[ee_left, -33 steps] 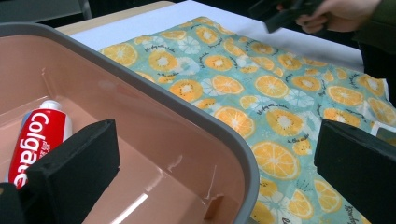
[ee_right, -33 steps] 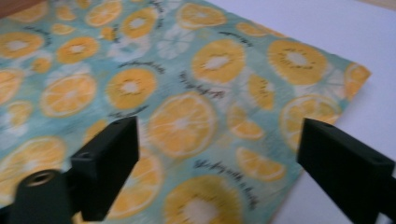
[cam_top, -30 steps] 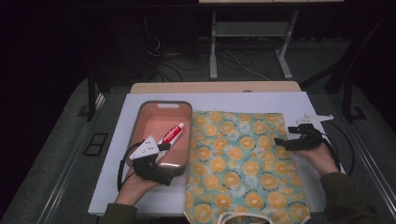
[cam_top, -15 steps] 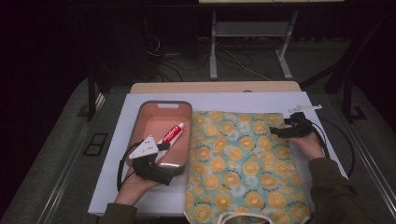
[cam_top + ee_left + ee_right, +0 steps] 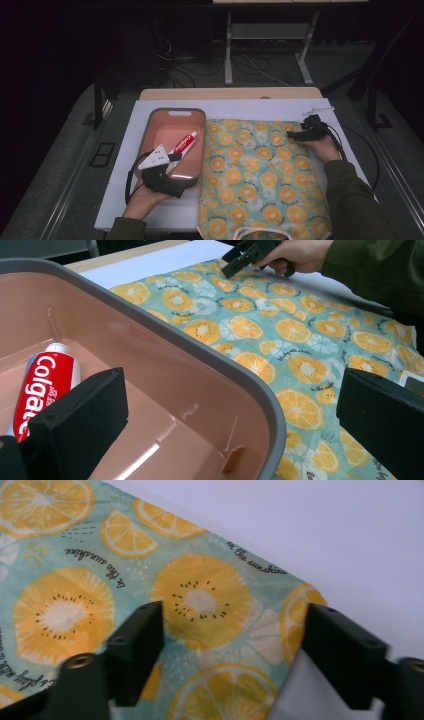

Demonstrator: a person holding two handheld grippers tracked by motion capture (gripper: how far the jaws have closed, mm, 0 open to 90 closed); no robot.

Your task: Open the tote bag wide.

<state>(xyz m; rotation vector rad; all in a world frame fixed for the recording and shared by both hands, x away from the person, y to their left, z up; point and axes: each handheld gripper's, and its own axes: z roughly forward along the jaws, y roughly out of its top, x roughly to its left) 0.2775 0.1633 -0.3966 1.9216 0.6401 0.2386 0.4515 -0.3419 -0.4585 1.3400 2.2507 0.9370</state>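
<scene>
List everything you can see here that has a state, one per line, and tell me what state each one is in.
Tray: upright on the table, holding one item.
Toothpaste: lying flat in the tray, cap on.
Bag: spread flat beside the tray, handle toward the person.
Left gripper: open, jaws straddling the tray's rim.
Right gripper: open, over the bag's far right corner.

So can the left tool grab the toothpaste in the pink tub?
Probably yes. The left tool sits open at the tub's near rim, and the Colgate toothpaste lies uncovered just ahead of it, with nothing between.
</scene>
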